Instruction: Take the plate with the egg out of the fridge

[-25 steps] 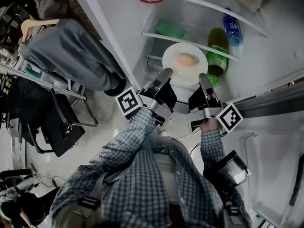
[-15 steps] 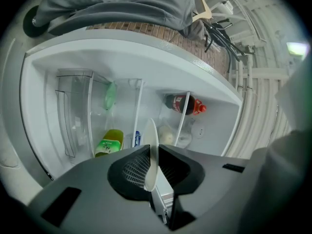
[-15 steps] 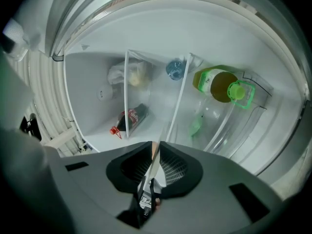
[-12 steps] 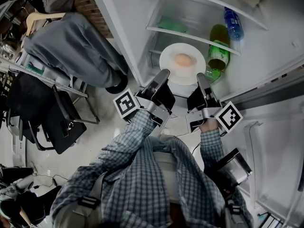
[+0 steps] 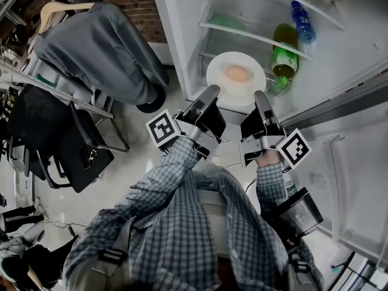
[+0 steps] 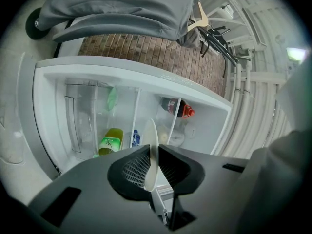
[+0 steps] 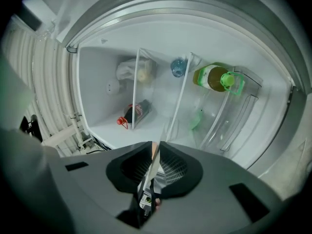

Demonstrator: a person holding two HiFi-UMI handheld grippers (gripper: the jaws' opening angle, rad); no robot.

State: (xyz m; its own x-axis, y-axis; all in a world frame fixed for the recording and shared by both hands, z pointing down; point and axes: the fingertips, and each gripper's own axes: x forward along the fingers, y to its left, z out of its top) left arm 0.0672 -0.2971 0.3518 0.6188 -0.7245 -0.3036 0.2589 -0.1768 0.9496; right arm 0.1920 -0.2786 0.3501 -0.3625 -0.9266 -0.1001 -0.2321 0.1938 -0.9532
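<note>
The plate (image 5: 219,85) is held level at the front of the open fridge (image 5: 182,29), its near rim pinched by the left tool (image 5: 212,94) and the right tool (image 5: 259,97), each closed down to the rim's thickness. The egg (image 5: 237,73) lies loose at the centre and could be rolled off if the plate is tilted or drawn out unevenly. The green bottle (image 5: 284,59) close beside it could be knocked.

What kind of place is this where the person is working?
Probably a workroom or office corner, not a home kitchen. The plate is held before an open fridge with a green bottle inside, next to a bare brick wall, and a grey jacket hangs nearby.
</note>
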